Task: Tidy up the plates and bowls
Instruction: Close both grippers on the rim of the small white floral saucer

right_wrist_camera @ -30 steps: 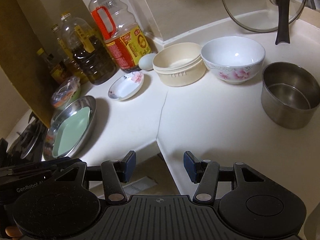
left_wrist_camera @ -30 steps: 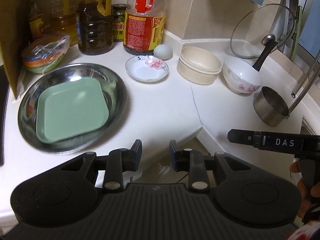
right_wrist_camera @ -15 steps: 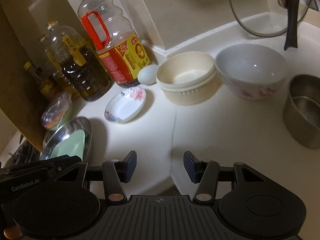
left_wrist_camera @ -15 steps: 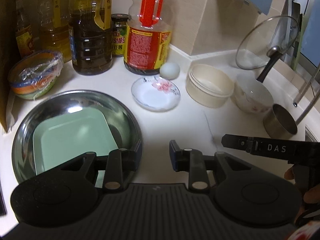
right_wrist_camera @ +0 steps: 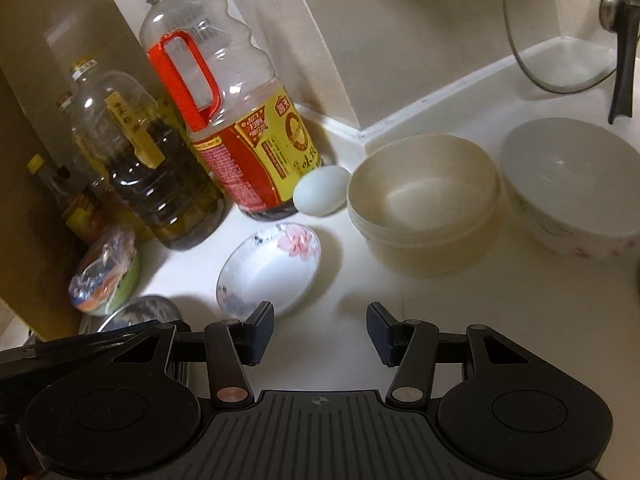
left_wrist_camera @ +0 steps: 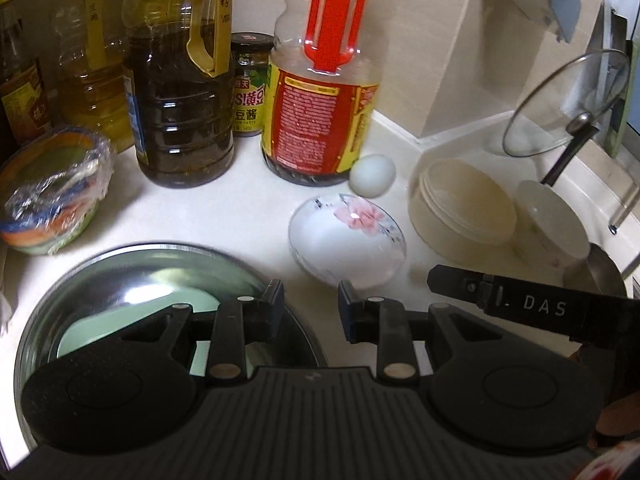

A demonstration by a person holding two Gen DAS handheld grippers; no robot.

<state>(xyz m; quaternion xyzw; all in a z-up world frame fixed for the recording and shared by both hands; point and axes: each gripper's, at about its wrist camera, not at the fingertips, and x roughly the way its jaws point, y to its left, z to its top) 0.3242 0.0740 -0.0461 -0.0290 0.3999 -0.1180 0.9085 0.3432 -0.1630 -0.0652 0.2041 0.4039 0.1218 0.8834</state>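
A: Which dish first?

B: The flowered saucer [left_wrist_camera: 347, 243], just in front of the egg [left_wrist_camera: 372, 179]. Bring your left gripper [left_wrist_camera: 311, 306] in low and flat so one finger slides under its near rim, then close gently; it will likely skid on the counter.

A: And the fingers?

B: Both grippers gape, holding nothing. Your right gripper [right_wrist_camera: 320, 336] hovers near the saucer too; the cream bowl [right_wrist_camera: 424, 204] sits just right of the egg.

Home kitchen. White corner tabletop [left_wrist_camera: 224, 216] against tiled wall; cooking-oil bottles [left_wrist_camera: 180, 92], soy-sauce bottle [right_wrist_camera: 236, 136], sauce jar [left_wrist_camera: 249, 88], egg [right_wrist_camera: 322, 195], glass pot lid [left_wrist_camera: 560, 108], steel pan [left_wrist_camera: 80, 280], bowls [right_wrist_camera: 424, 204], floral saucer [left_wrist_camera: 347, 243].
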